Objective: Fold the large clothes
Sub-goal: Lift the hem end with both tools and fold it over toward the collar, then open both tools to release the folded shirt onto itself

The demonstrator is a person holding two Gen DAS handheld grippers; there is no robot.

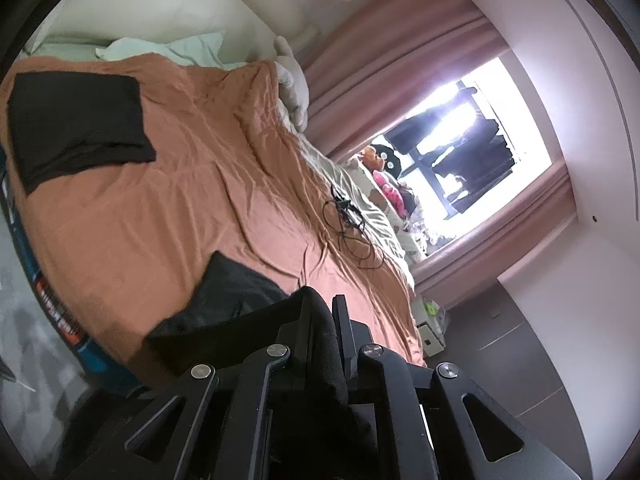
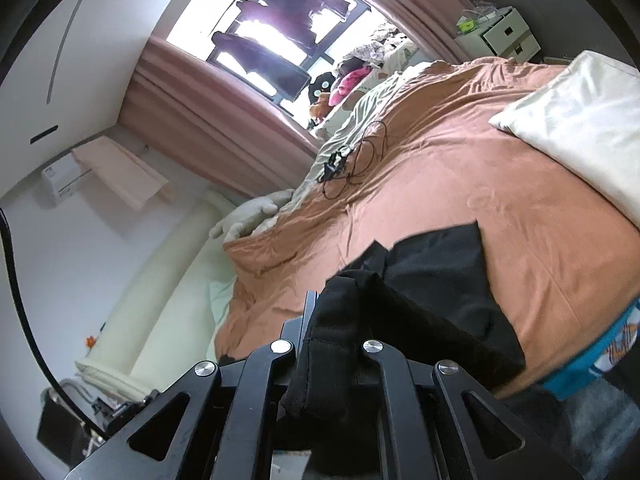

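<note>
Black cloth is pinched in both grippers: the left gripper [image 1: 326,312] is pressed together on a bunched edge of the dark garment [image 1: 224,292], and the right gripper [image 2: 336,300] is clamped on another thick, hemmed edge of what appears to be the same garment [image 2: 440,264]. Most of the cloth is spread on the orange bedspread [image 1: 160,200], near the edge of the bed, with the pinched parts lifted off it. A second dark piece [image 1: 76,124], already flat, is seen further along the bed in the left view.

For a neat fold, the two held edges should probably be kept level and taut between the grippers, carried across together, and laid down so that the edges meet. Slack would likely leave creases. The tangled black cable [image 1: 348,220] lying further up the bed is best avoided.
</note>
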